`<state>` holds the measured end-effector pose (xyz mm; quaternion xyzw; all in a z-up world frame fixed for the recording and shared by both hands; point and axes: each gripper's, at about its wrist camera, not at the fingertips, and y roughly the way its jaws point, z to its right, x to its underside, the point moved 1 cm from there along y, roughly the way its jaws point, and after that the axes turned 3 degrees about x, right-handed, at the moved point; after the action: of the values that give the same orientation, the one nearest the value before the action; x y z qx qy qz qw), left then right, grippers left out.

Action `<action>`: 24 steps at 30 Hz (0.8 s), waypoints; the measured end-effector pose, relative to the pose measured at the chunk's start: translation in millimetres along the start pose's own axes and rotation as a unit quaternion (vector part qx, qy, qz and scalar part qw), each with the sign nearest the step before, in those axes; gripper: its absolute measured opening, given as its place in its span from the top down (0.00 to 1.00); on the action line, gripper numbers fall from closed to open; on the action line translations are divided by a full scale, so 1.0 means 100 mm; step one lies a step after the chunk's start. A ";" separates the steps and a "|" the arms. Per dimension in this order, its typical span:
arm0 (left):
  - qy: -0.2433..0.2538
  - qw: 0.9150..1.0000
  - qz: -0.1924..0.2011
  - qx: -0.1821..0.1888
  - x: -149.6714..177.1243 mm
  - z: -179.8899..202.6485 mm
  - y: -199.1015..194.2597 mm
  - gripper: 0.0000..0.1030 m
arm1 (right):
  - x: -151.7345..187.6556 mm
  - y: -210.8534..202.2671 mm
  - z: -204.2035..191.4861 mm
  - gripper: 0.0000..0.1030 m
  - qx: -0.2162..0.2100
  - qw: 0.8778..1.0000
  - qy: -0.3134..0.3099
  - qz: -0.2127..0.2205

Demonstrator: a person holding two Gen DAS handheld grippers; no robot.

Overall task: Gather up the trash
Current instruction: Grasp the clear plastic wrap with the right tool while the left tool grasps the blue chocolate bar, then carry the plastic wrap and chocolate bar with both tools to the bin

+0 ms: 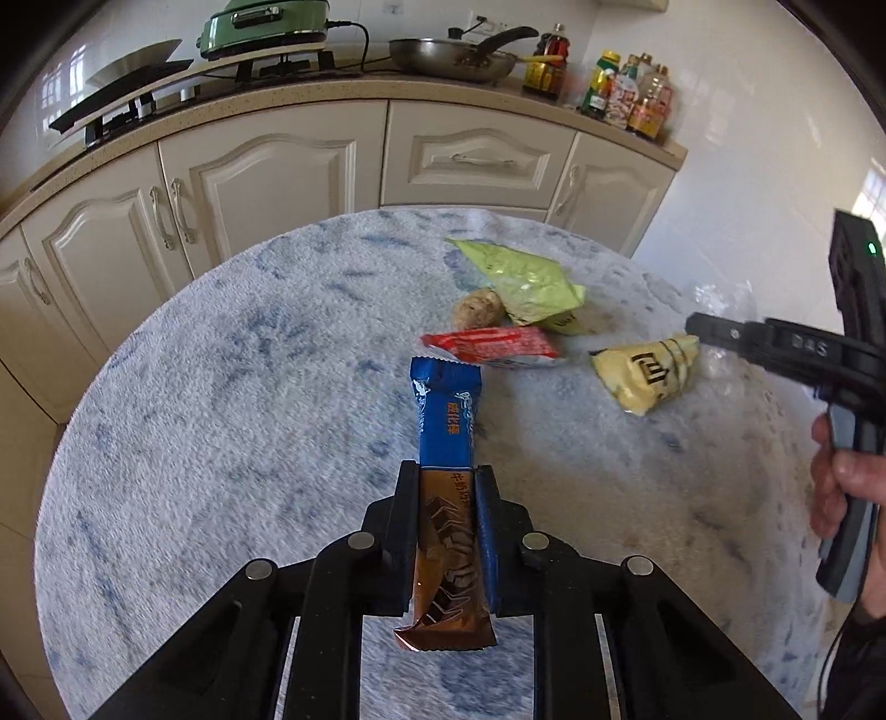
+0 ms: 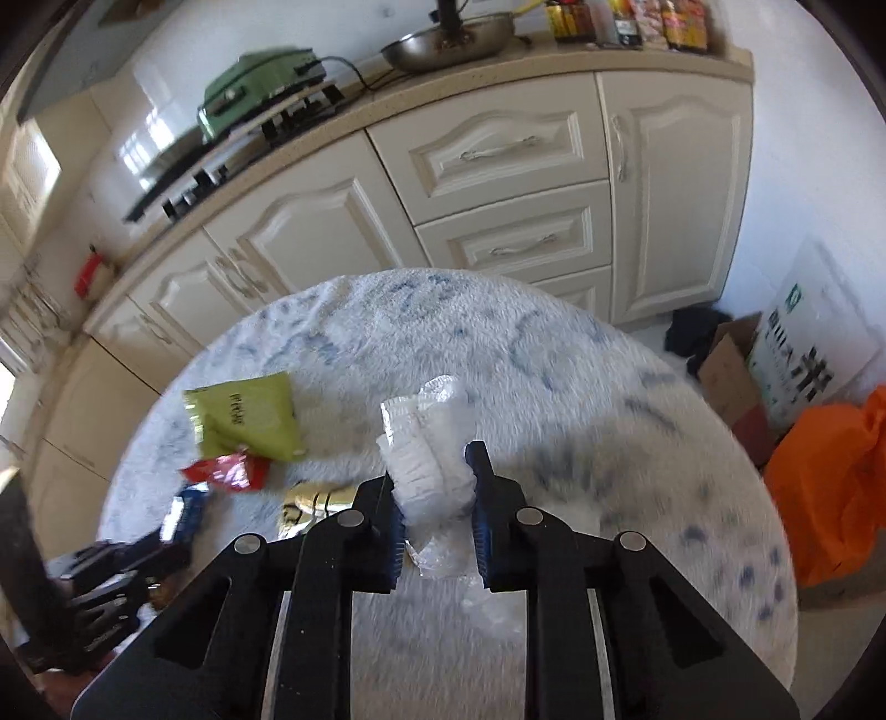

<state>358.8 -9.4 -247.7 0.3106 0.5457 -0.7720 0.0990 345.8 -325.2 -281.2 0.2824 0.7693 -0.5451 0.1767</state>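
Wrappers should be lifted straight up off the fuzzy round table (image 1: pixel 221 387), since the blue bar wrapper (image 1: pixel 447 443) is pinched lengthwise in the left gripper (image 1: pixel 446 476) and crinkly clear plastic (image 2: pixel 429 459) is clamped in the right gripper (image 2: pixel 432 471), so nothing gets yanked loose.

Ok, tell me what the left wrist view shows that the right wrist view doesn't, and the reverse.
Left wrist view only: a brown lump beside the green packet, and the left tool shut on the blue and brown bar wrapper with its full length showing.

Right wrist view only: the right tool shut on a crumpled clear plastic wrapper, plus an orange bag and a cardboard box on the floor.

Both: the fluffy round table cover, green packet, red packet, yellow packet, and the kitchen counter with its green cooker.
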 end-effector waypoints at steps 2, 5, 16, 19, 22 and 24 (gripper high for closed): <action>0.001 1.000 0.001 0.002 0.05 0.06 -0.04 0.86 | 0.08 -0.13 0.07 0.81 -0.001 1.000 0.009 0.005; 0.000 1.000 0.008 0.011 0.12 0.16 -0.15 0.86 | 0.24 -0.34 0.17 0.81 -0.017 0.999 0.027 0.008; 0.018 0.998 0.043 0.031 0.47 0.83 -0.67 0.86 | 0.68 -0.96 0.31 0.81 -0.012 0.999 0.027 0.026; 0.027 0.998 0.052 0.037 0.50 1.01 -0.78 0.86 | 0.73 -1.17 0.35 0.81 -0.008 0.999 0.025 0.042; 0.038 0.996 0.062 0.046 0.53 1.22 -0.89 0.86 | 0.77 -1.40 0.41 0.81 -0.006 0.998 0.028 0.062; 0.051 0.995 0.068 0.052 0.54 1.39 -0.95 0.86 | 0.80 -1.60 0.48 0.81 0.001 0.996 0.029 0.080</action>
<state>217.6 -88.5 -176.0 0.3908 0.4871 -0.7737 0.1071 181.9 -390.1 -225.8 0.3591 0.7483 -0.5218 0.1970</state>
